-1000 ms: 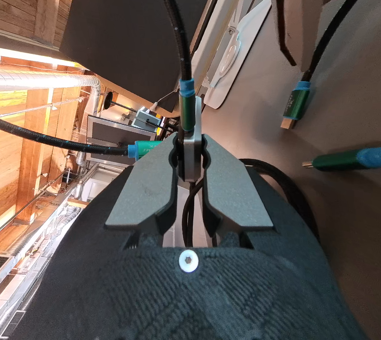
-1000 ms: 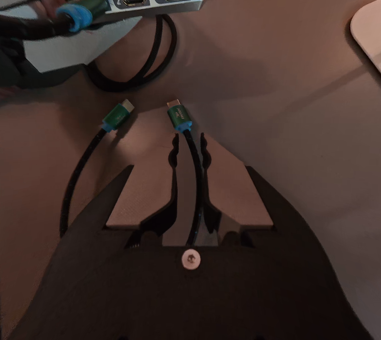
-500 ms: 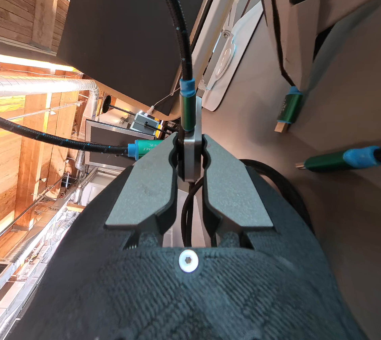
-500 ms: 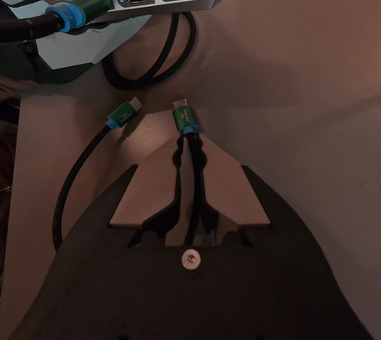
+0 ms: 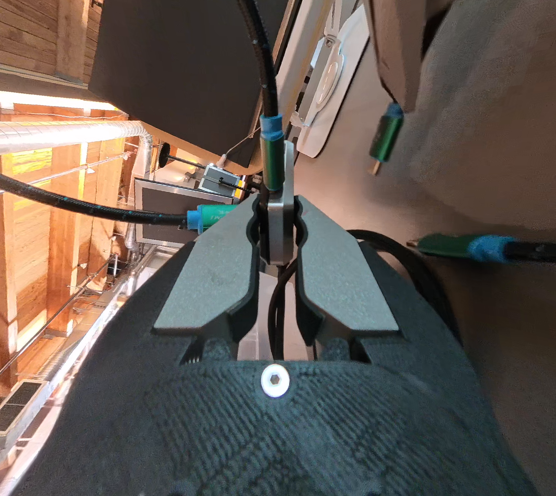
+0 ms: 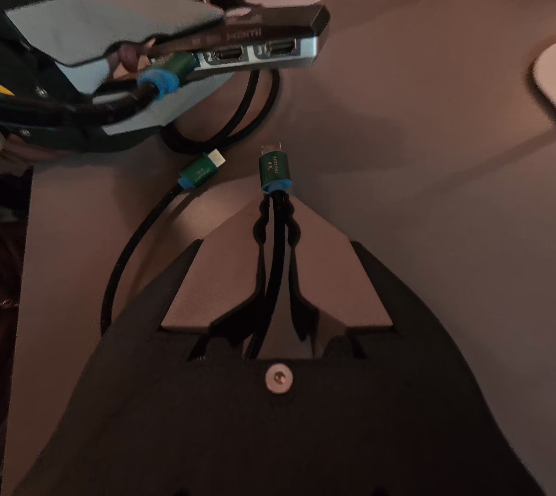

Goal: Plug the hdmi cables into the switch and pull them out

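Above grey desk: left claw point(image 5: 276, 229) grips slim silver HDMI switch point(image 6: 261, 51) aloft, ports facing partner.
Right claw point(image 6: 275, 205) pinches braided black cable point(image 6: 275, 247) behind green plug point(image 6: 273, 170), aimed w/ free port.

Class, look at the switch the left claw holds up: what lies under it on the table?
Under the switch a loop of black cable lies on the table. The left claw covers where the loop leads.

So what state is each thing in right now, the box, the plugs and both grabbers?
switch: held up, two front ports empty
left gripper: shut on switch
right gripper: shut on cable behind middle plug
loose plug: unplugged, on table
left-port plug: plugged in
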`<state>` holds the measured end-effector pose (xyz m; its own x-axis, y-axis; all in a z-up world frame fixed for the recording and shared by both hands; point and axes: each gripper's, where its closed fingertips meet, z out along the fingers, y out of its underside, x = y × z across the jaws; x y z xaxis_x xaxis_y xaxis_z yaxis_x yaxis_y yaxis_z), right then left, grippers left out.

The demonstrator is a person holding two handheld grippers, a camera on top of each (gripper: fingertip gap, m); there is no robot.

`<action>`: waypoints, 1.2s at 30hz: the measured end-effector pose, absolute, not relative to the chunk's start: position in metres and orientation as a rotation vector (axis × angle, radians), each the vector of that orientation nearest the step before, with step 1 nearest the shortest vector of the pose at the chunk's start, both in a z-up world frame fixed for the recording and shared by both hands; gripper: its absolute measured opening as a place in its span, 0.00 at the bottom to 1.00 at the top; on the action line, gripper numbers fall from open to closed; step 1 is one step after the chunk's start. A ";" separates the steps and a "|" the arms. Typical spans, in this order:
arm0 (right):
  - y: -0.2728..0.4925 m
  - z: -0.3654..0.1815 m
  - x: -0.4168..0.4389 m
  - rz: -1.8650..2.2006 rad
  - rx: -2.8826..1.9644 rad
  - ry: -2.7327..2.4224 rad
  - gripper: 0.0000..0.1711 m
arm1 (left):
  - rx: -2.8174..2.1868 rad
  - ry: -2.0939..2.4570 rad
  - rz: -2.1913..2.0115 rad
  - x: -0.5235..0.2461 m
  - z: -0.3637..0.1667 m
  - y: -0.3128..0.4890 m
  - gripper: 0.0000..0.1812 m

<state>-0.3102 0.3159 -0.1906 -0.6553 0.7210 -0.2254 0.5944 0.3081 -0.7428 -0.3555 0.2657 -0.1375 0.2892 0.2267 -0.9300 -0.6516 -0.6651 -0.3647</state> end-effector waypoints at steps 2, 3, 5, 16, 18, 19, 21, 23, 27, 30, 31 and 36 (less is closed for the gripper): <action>0.321 -0.179 -0.313 1.241 -1.244 -2.336 0.04 | -1.805 0.390 1.491 -0.357 -0.138 0.266 0.10; 0.324 -0.173 -0.314 1.230 -1.254 -2.293 0.03 | -1.805 0.390 1.494 -0.357 -0.138 0.266 0.10; 0.322 -0.160 -0.315 1.253 -1.255 -2.232 0.03 | -1.802 0.400 1.505 -0.357 -0.138 0.266 0.09; 0.303 -0.138 -0.309 1.417 -1.251 -2.182 0.03 | -1.775 0.486 1.557 -0.349 -0.137 0.270 0.09; 0.302 -0.138 -0.307 1.445 -1.274 -2.196 0.03 | -1.766 0.480 1.543 -0.348 -0.135 0.270 0.09; 0.302 -0.138 -0.306 1.447 -1.284 -2.203 0.03 | -1.768 0.481 1.536 -0.347 -0.136 0.270 0.09; 0.302 -0.139 -0.305 1.434 -1.293 -2.211 0.03 | -1.771 0.491 1.547 -0.347 -0.137 0.271 0.09; 0.302 -0.140 -0.304 1.431 -1.300 -2.224 0.03 | -1.763 0.503 1.567 -0.347 -0.136 0.271 0.10; 0.301 -0.138 -0.301 1.498 -1.341 -2.228 0.02 | -1.725 0.535 1.628 -0.345 -0.131 0.271 0.10; 0.300 -0.139 -0.298 1.554 -1.394 -2.236 0.02 | -1.696 0.565 1.671 -0.343 -0.129 0.272 0.09; 0.300 -0.140 -0.298 1.566 -1.402 -2.239 0.02 | -1.693 0.569 1.673 -0.343 -0.129 0.273 0.09; 0.298 -0.139 -0.295 1.616 -1.418 -2.253 0.02 | -1.685 0.567 1.666 -0.342 -0.128 0.273 0.09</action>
